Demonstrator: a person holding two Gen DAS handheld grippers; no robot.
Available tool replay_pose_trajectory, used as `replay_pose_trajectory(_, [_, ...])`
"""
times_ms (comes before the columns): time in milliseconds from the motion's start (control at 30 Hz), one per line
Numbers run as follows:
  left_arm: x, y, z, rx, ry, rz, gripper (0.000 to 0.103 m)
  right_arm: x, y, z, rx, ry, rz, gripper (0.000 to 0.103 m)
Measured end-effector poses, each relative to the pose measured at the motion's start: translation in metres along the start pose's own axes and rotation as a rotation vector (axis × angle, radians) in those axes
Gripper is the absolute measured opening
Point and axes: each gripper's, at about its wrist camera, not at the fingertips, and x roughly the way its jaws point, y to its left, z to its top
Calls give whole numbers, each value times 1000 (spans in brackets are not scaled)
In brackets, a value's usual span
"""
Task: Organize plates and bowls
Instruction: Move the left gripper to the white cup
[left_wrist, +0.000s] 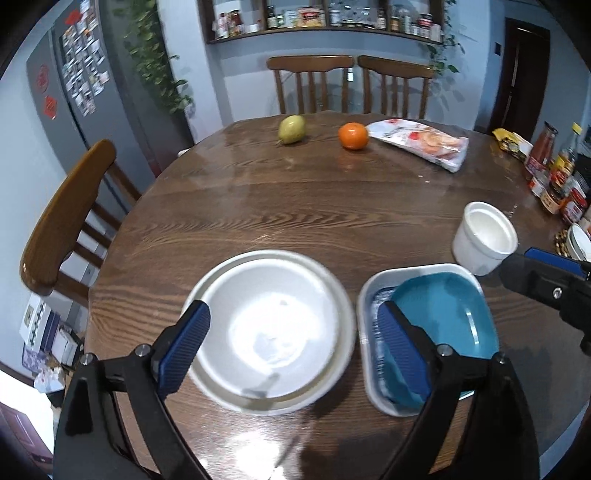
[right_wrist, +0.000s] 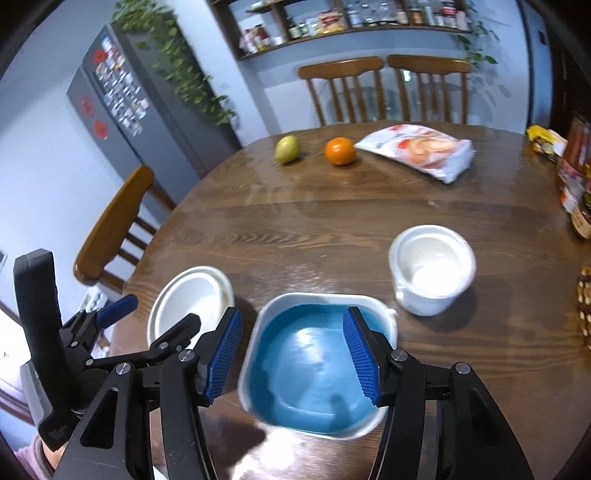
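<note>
Blue dish (right_wrist: 310, 369) unobstructed from right wrist only

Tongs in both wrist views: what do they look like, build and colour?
Left tongs and right tongs match: glossy black angular linkage arms with silver pivot bolts, tipped with ribbed royal-blue rubber pads. No cables or markings show. A pinkish sleeve peeks in the right view's corner.

A teal-blue dish (right_wrist: 310, 373) is gleaming inside its white tray (right_wrist: 384, 314), white bowls (left_wrist: 273, 332) are glaring, and an orange (left_wrist: 353, 136) is glowing on the dark, wood-grained desk (left_wrist: 295, 221).
</note>
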Motion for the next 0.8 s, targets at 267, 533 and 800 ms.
replay_pose_trajectory(267, [-4,-46,11,77,-18,-42,92,-25,-53,1,84,-37,-61,58])
replay_pose_trajectory(533, [-7,-85,19,129,-33,-79,92,-44,-95,-4,142,-57,-98,58])
replay_pose_trajectory(800, [-1,-117,33,145,-33,-118,92,-57,-126,-2,172,-66,-125,58])
